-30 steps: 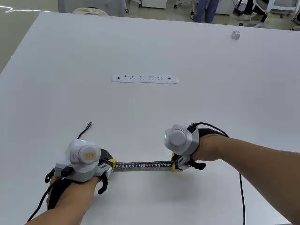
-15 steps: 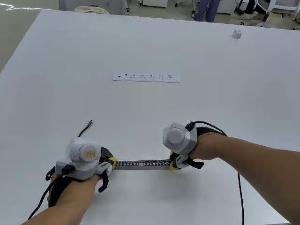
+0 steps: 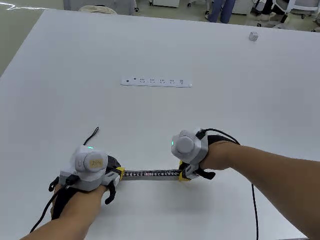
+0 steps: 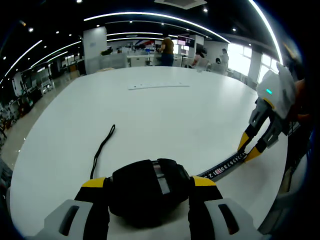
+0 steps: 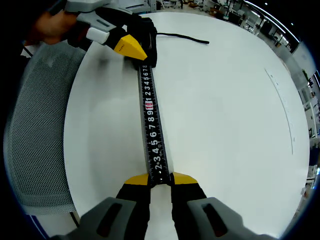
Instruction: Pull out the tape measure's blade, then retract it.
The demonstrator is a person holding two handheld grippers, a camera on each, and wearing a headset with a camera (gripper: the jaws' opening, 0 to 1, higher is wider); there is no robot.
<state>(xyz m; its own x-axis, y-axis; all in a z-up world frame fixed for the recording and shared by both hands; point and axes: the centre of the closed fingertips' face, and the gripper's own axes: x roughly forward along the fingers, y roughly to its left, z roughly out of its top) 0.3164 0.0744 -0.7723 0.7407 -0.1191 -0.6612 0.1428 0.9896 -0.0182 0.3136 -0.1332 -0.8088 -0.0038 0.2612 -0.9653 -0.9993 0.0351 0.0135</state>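
Observation:
My left gripper (image 4: 149, 183) is shut on the black tape measure case (image 4: 145, 190), which rests on the white table; in the head view the left gripper (image 3: 116, 174) sits at the lower left. The dark numbered blade (image 5: 151, 127) runs out of the case (image 5: 148, 45) to my right gripper (image 5: 161, 177), which is shut on the blade's end. In the head view the blade (image 3: 150, 174) lies flat between the two grippers, with the right gripper (image 3: 184, 175) at its right end. The case's black wrist strap (image 4: 102, 146) trails away across the table.
A white power strip (image 3: 156, 82) lies on the table beyond the grippers. A small white object (image 3: 253, 36) sits near the far right edge. Black cables (image 3: 253, 200) run from both grippers. People and office furniture stand beyond the table.
The right gripper has shifted slightly left toward the left one, and the exposed blade between them is a little shorter. The left gripper holds its place.

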